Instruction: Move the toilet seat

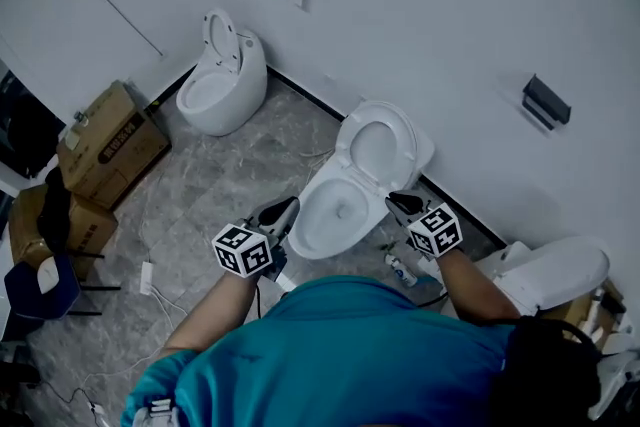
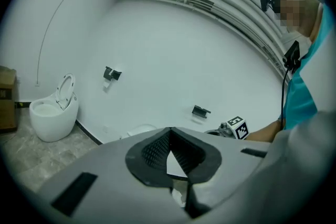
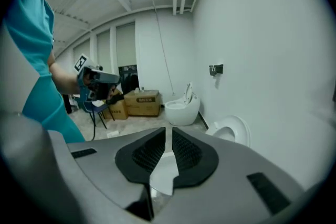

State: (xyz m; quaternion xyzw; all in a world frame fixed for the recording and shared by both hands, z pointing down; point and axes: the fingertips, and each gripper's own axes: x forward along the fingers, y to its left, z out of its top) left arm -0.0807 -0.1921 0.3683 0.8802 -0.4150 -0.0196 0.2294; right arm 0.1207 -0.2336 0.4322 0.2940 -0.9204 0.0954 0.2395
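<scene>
The left gripper (image 1: 281, 211) has its jaw tips pressed together on nothing. The right gripper (image 1: 404, 205) has its jaws a narrow slit apart, also with nothing between them. Both hang over the front of the middle toilet (image 1: 335, 212), one at each side of its bowl.

The toilet seat (image 1: 344, 143) stands raised, leaning back toward the white wall (image 1: 450, 5), beyond both grippers and touching neither. In the right gripper view it shows to the right of the jaws. In the left gripper view the gripper's own body hides almost all of it.

A second toilet (image 1: 222, 75) stands further along the wall with its seat up too. A third toilet (image 1: 555, 270) at the right is partly covered by the person's arm (image 1: 478, 287). Cardboard boxes (image 1: 110, 140) are stacked at the left on the grey marbled floor (image 1: 230, 175), and the print on them is too blurred to read. A blue chair (image 1: 40, 287) beside them is cut off by the frame. Two dark holders (image 1: 545, 101) sit on the wall. Something small and bottle-like (image 1: 400, 268) lies by the middle toilet's base, hard to make out. The marker cubes carry square black-and-white patterns, no words.
</scene>
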